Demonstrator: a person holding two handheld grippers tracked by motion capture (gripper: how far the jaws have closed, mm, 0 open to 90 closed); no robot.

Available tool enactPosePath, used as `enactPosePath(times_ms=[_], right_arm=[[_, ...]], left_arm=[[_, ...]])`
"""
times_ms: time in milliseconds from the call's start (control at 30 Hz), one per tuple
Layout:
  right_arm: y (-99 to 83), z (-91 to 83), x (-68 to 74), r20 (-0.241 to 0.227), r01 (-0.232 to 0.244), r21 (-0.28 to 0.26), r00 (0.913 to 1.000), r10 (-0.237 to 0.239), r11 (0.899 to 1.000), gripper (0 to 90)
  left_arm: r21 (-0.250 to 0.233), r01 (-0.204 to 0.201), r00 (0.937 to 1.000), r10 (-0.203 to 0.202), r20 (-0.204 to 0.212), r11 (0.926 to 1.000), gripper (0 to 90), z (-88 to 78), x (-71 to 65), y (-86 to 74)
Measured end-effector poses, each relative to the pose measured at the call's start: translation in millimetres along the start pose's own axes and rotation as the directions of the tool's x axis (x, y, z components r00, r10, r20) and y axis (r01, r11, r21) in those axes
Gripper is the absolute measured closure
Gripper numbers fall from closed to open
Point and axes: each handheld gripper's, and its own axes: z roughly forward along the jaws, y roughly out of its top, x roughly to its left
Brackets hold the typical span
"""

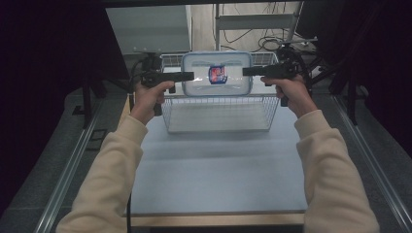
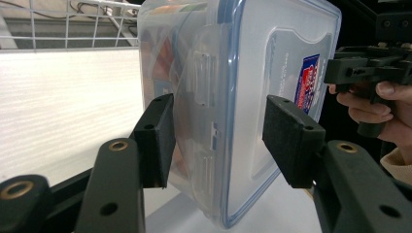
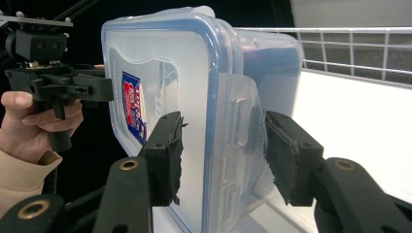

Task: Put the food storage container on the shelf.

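Tongs first, from the high view: my left tongs (image 1: 190,75) and my right tongs (image 1: 246,71) meet the two short ends of a clear plastic container (image 1: 216,74) with a blue-rimmed lid, near the top centre of the frame. It hangs between them above a white wire basket (image 1: 218,112) that stands on the pale bench (image 1: 218,179).

Left gripper view: the container (image 2: 238,97) fills the middle of the frame, standing on edge, its side latch between my two black pads (image 2: 156,138). They clench on it, one on the base side, one on the lid side. At the right edge, my other hand (image 2: 374,109) holds the right tongs (image 2: 335,70) against the far end.

Right gripper view: the container (image 3: 194,111) again sits centre frame, gripped across its latch by my pads (image 3: 291,155). My left tongs (image 3: 107,90) touch its far end at the left of the frame, and the basket wire (image 3: 350,48) runs along the upper right.
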Motion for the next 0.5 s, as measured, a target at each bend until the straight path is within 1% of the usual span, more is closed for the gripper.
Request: enactPosePath(times_ms=[67, 167, 233, 300, 367, 433, 467, 500], right_arm=[[2.9, 1.1, -4.1, 0.001, -0.013, 0.004, 0.9999, 0.013, 1.000, 50.0], [5.4, 3.6, -10.9, 0.006, -0.033, 0.013, 0.9994, 0.033, 0.999, 49.8], [5.7, 5.6, -14.1, 0.009, -0.040, 0.019, 0.9991, 0.040, 0.999, 49.7], [5.7, 8.0, -16.8, 0.013, -0.051, 0.024, 0.9986, 0.051, 0.998, 49.4], [6.4, 9.7, -19.3, 0.010, -0.067, 0.015, 0.9977, 0.067, 0.998, 49.2], [7.9, 10.6, -20.7, 0.016, -0.066, 0.016, 0.9977, 0.066, 0.998, 49.0], [9.0, 11.2, -21.2, 0.017, -0.073, 0.018, 0.9972, 0.073, 0.997, 48.8], [10.0, 12.3, -22.2, 0.018, -0.081, 0.019, 0.9966, 0.081, 0.997, 48.6]], left_arm=[[0.005, 0.011, 0.9999, -0.011, 0.003, 0.9999, 47.5, 3.8, 2.3, 2.3], [0.025, 0.026, 0.9996, -0.026, 0.007, 0.9994, 47.7, 9.8, 6.8, 4.8], [0.035, 0.027, 0.9996, -0.027, 0.003, 0.9990, 47.5, 12.9, 9.6, 5.3], [0.026, 0.047, 0.9989, -0.047, 0.009, 0.9986, 47.4, 14.8, 12.6, 5.4], [0.027, 0.046, 0.9989, -0.047, 0.011, 0.9986, 47.7, 15.4, 15.2, 6.4], [0.025, 0.053, 0.9985, -0.053, 0.014, 0.9983, 47.6, 16.3, 16.2, 6.9], [0.036, 0.071, 0.9972, -0.072, 0.019, 0.9968, 47.5, 17.3, 19.3, 9.1], [0.036, 0.090, 0.9957, -0.090, 0.018, 0.9953, 47.4, 18.2, 20.4, 10.3]])
